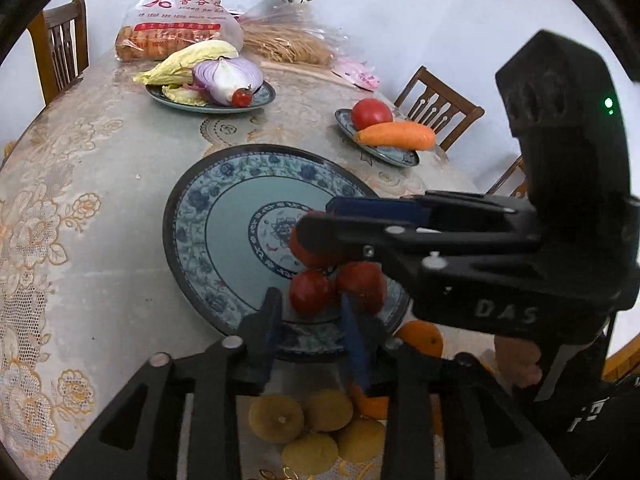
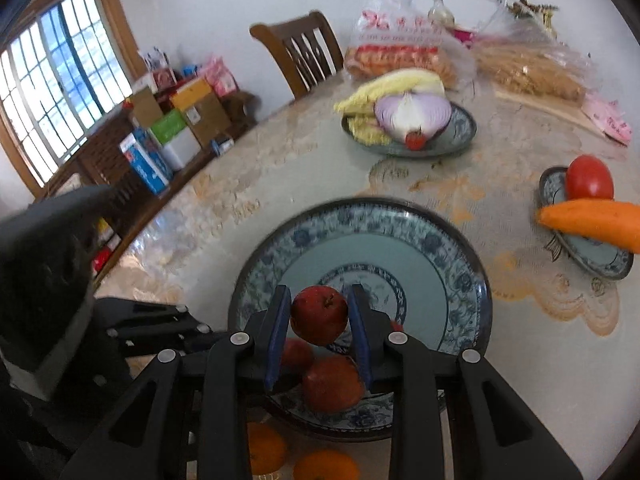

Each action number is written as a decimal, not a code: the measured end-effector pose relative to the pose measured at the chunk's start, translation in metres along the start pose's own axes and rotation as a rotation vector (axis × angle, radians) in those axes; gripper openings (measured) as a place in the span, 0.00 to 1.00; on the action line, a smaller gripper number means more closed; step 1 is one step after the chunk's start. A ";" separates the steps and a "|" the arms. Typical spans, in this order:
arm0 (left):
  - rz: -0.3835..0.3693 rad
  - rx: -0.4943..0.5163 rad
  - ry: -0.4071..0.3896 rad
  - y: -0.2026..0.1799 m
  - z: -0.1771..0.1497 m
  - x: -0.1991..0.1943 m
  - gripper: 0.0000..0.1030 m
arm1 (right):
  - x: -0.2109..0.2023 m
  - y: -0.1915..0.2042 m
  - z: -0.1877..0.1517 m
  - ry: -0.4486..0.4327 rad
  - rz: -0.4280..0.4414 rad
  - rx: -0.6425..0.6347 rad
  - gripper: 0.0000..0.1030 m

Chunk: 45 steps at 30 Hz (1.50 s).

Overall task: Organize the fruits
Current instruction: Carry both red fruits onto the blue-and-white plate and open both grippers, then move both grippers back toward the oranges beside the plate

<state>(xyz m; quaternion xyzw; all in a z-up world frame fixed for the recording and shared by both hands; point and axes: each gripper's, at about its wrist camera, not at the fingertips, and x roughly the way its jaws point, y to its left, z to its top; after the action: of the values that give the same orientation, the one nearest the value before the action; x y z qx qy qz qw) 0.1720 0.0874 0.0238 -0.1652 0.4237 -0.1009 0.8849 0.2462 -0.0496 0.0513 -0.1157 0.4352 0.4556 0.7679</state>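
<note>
Right gripper (image 2: 318, 320) clamping one red apple (image 2: 319, 314) over large blue plate (image 2: 460, 248); left gripper (image 1: 310, 328) standing apart, empty, two apples (image 1: 310, 292) lying beyond on plate. Farther: small dish (image 2: 592, 256) holding tomato (image 2: 590, 178), carrot (image 2: 592, 222); oval dish (image 2: 464, 132) holding cabbage (image 2: 400, 84), onion (image 2: 412, 114).

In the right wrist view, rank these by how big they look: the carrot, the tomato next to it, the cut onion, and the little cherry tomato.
Largest to smallest, as they appear:
1. Carrot, partly cut off by the frame edge
2. Cut onion
3. Tomato
4. Cherry tomato
The onion sits farther from the camera, so it may really be the largest.
</note>
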 end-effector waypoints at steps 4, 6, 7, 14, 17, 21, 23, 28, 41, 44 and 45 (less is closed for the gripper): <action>-0.019 -0.005 0.004 0.000 0.000 -0.002 0.42 | -0.001 0.000 0.000 0.019 -0.016 0.003 0.30; -0.010 -0.005 -0.003 0.000 -0.001 -0.005 0.44 | -0.001 0.003 0.001 0.027 -0.018 -0.002 0.30; -0.002 -0.003 -0.010 0.000 -0.002 -0.007 0.46 | -0.001 0.004 0.001 0.032 -0.019 -0.005 0.30; 0.110 0.001 -0.091 0.001 -0.003 -0.022 0.48 | 0.005 0.008 0.003 0.072 -0.025 -0.003 0.30; 0.126 0.029 -0.109 -0.004 -0.003 -0.025 0.49 | 0.008 0.002 0.004 0.093 -0.008 0.040 0.30; 0.105 0.023 -0.108 -0.004 -0.002 -0.025 0.49 | 0.009 0.000 0.003 0.107 -0.014 0.053 0.30; 0.105 0.017 -0.117 -0.003 -0.002 -0.027 0.49 | 0.006 -0.001 0.002 0.102 -0.010 0.053 0.30; 0.104 -0.007 -0.156 0.001 0.000 -0.034 0.49 | -0.010 -0.003 -0.001 0.057 0.014 0.053 0.40; 0.071 0.059 -0.237 -0.024 -0.009 -0.064 0.61 | -0.079 -0.009 -0.010 -0.213 0.008 0.099 0.48; 0.076 0.074 -0.255 -0.035 -0.016 -0.073 0.65 | -0.090 0.001 -0.020 -0.218 0.002 0.065 0.48; 0.080 0.077 -0.260 -0.039 -0.018 -0.075 0.66 | -0.094 0.004 -0.024 -0.221 -0.004 0.058 0.48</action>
<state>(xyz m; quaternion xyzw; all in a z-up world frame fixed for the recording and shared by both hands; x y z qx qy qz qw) 0.1095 0.0714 0.0820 -0.1258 0.3074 -0.0596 0.9413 0.2099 -0.1178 0.1109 -0.0433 0.3605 0.4514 0.8151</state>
